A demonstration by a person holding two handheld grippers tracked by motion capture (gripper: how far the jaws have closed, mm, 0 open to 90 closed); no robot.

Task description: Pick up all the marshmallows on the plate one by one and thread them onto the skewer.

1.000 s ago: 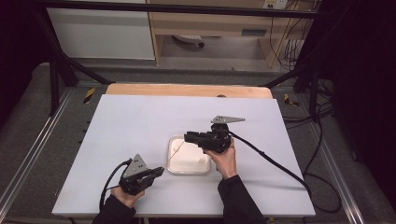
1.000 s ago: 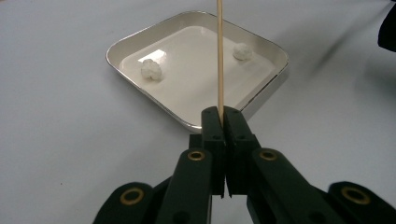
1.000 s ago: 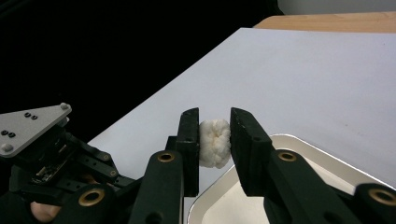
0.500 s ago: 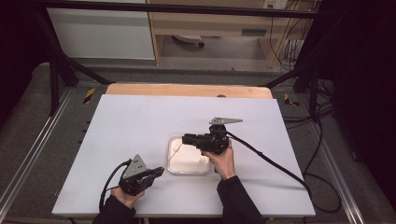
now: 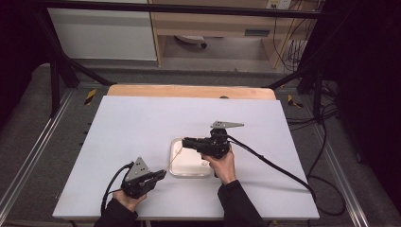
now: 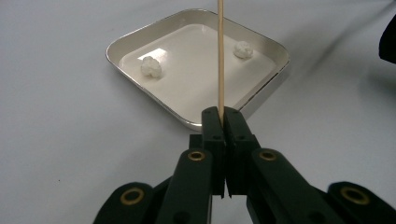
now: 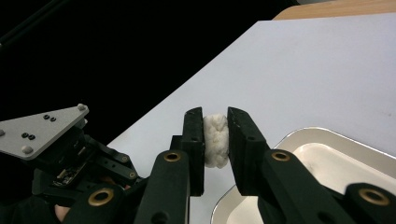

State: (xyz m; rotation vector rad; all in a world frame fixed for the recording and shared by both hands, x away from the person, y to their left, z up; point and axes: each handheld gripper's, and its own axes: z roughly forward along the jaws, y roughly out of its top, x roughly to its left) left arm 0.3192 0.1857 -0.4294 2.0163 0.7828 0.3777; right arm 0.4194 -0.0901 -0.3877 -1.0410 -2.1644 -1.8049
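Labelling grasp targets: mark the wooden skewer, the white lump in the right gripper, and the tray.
wooden skewer (image 6: 219, 56), left gripper view, mid-shaft above the jaws
white lump (image 7: 215, 140), right gripper view, its middle between the jaws
metal tray (image 6: 135, 39), left gripper view, far-left rim

Table (image 5: 142, 123) far half open; tray (image 5: 176, 169), upright skewer (image 6: 220, 56) probably block centre.

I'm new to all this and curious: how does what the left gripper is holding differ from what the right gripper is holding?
The left gripper pinches a thin wooden stick, long, straight and tan; the right gripper clamps a white lump, short, rounded and rough-surfaced. The stick reaches far beyond its jaws over the metal tray; the lump barely passes its jaws. Both are squeezed between shut black jaws, off the table.
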